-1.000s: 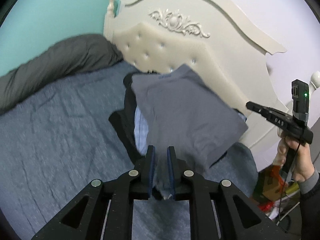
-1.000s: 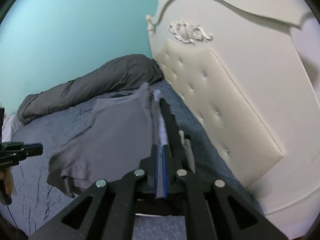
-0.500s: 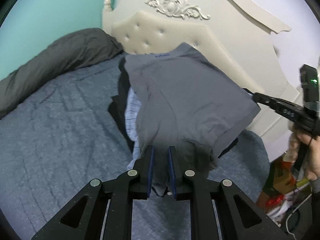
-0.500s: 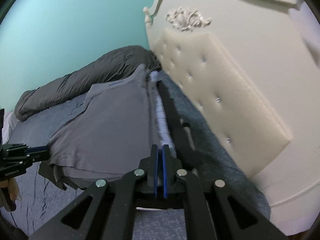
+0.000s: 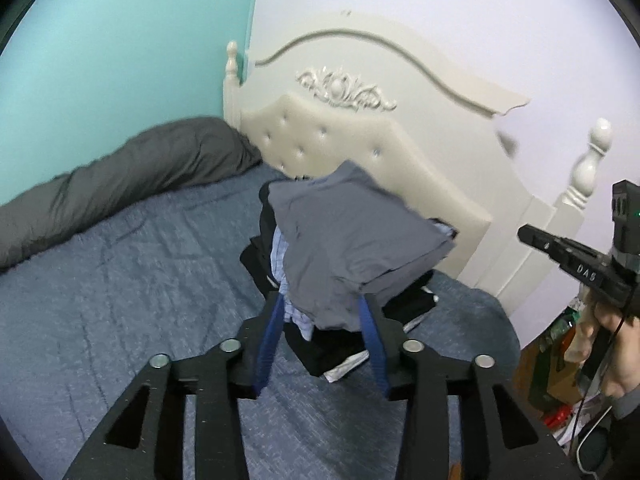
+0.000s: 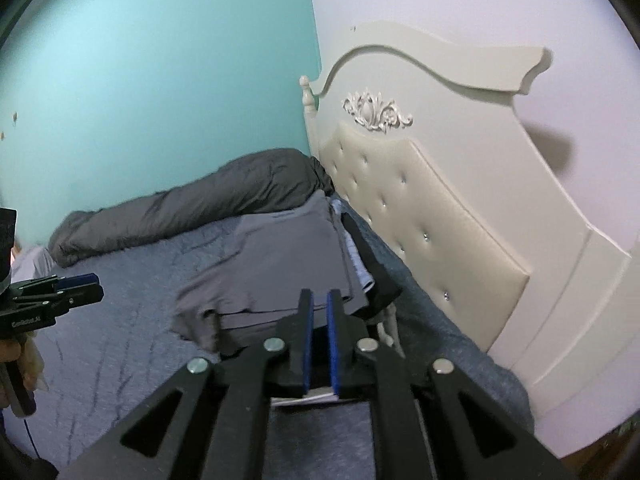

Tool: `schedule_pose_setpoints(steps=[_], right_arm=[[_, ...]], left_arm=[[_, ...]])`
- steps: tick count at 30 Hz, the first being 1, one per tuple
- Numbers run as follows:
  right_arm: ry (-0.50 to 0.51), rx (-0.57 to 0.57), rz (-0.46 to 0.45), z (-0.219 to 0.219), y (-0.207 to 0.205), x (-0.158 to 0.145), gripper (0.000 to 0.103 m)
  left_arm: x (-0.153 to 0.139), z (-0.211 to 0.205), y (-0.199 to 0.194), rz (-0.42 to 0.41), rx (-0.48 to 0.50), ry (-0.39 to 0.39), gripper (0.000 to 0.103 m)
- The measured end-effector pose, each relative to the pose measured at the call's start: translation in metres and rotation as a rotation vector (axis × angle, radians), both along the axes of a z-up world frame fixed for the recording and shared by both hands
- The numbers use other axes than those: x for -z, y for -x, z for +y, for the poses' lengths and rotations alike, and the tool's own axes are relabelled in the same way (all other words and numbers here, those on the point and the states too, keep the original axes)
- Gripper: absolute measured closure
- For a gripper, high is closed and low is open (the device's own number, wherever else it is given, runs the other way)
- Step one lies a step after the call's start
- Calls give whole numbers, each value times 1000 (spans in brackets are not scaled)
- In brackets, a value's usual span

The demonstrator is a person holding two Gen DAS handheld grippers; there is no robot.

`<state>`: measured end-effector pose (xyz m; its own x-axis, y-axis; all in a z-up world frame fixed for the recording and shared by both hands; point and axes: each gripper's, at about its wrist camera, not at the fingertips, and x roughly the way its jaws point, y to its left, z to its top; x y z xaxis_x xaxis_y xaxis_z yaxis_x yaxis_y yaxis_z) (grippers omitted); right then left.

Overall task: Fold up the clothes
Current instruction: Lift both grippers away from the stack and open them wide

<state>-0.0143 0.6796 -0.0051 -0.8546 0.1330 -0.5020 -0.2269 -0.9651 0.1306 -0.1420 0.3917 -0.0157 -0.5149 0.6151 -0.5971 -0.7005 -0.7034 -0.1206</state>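
A folded grey garment (image 5: 352,240) lies on top of a pile of folded clothes (image 5: 340,344) on the bed near the headboard; it also shows in the right wrist view (image 6: 280,264). My left gripper (image 5: 322,312) is open, its blue pads on either side of the garment's near edge, holding nothing. My right gripper (image 6: 319,300) is slightly open and empty, just in front of the pile's near corner. The right gripper shows at the right of the left wrist view (image 5: 576,264); the left gripper shows at the left of the right wrist view (image 6: 60,288).
The pile sits on a blue bedspread (image 5: 120,288). A rolled dark grey duvet (image 5: 120,184) lies along the teal wall. A cream tufted headboard (image 5: 360,148) stands right behind the pile. Cluttered items (image 5: 560,360) sit on the floor beside the bed.
Both grippers let go of the grey garment and opened. The garment dropped onto the pile. Both grippers pulled back a little from it.
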Motion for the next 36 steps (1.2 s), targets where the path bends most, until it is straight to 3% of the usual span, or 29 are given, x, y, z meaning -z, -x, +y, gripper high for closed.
schedule_pose_setpoints(steps=[3, 10, 16, 28, 36], right_arm=[[6, 1, 16, -15, -20, -11, 75], [-28, 4, 39, -53, -66, -31, 67], [-40, 15, 61, -85, -109, -39, 59], [-35, 44, 110, -138, -168, -42, 31], [-51, 66, 123, -169, -193, -34, 20]], left_arm=[[-19, -13, -26, 38, -2, -15, 51], [-40, -41, -74, 79, -5, -53, 42], [-48, -64, -105, 131, -29, -61, 32], [-55, -113, -162, 221, -80, -113, 7], [-50, -140, -192, 251, -106, -133, 0]])
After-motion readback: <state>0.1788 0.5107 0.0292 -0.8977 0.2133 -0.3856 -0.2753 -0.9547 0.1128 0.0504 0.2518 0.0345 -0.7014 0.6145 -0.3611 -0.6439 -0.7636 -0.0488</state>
